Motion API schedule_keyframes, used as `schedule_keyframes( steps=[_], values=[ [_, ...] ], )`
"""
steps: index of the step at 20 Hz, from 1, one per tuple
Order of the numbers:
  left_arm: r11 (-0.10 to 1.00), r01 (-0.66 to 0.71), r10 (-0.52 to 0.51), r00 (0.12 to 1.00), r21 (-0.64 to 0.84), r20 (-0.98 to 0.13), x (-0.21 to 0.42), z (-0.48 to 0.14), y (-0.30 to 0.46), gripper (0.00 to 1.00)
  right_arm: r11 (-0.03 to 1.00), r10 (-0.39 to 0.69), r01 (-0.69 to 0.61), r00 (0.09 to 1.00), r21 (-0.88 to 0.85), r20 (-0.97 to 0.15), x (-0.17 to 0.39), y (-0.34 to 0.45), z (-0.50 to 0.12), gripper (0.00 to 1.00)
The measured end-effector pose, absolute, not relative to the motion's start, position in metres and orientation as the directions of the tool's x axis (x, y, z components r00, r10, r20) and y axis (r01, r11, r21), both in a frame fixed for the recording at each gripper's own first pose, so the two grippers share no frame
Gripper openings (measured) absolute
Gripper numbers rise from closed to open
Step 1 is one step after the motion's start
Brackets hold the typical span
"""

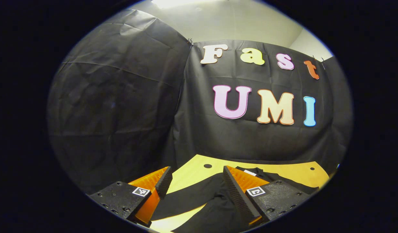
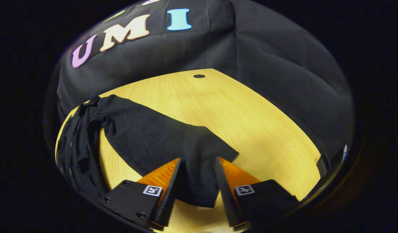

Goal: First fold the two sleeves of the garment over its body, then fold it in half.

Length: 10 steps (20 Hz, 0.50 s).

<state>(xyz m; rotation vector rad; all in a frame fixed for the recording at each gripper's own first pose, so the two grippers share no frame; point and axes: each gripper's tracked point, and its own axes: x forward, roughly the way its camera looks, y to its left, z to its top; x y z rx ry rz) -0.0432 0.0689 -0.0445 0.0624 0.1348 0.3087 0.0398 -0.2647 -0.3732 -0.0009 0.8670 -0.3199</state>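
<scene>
A black long-sleeved garment lies on the wooden table, its body bunched at the left in the right gripper view. One sleeve stretches out across the wood toward my right gripper. That gripper is open, and the cuff end lies flat between its fingers without being pinched. In the left gripper view the garment lies under my left gripper, with the other sleeve running left between its fingers. The left gripper stands open above the cloth, holding nothing. A white neck label shows at the collar.
The booth's black cloth wall closes the table in at the back and sides. Small round holes mark the tabletop near its far edge. Bare wood spreads to the right of the sleeve, up to the table's right rim.
</scene>
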Motion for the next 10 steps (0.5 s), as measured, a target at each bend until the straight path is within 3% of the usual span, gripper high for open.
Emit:
schedule_keyframes(
  steps=[3, 5, 6, 10],
  values=[
    [0.953, -0.292, 0.3, 0.945, 0.08, -0.128, -0.045, -0.046, 0.068, 0.91, 0.957, -0.268, 0.259, 0.622, -0.129, -0.736, 0.045, -0.256, -0.374, 0.37],
    [0.954, -0.287, 0.296, 0.946, 0.081, -0.132, -0.045, -0.046, 0.067, 0.91, 0.952, -0.29, 0.268, 0.624, -0.15, -0.725, 0.044, -0.255, -0.374, 0.22],
    [0.955, -0.285, 0.294, 0.947, 0.081, -0.131, -0.044, -0.045, 0.067, 0.91, 0.948, -0.3, 0.276, 0.618, -0.158, -0.726, 0.043, -0.254, -0.374, 0.24],
    [0.957, -0.276, 0.286, 0.949, 0.087, -0.134, -0.047, -0.046, 0.066, 0.91, 0.935, -0.303, 0.334, 0.572, -0.121, -0.763, 0.043, -0.249, -0.372, 0.16]
  ],
)
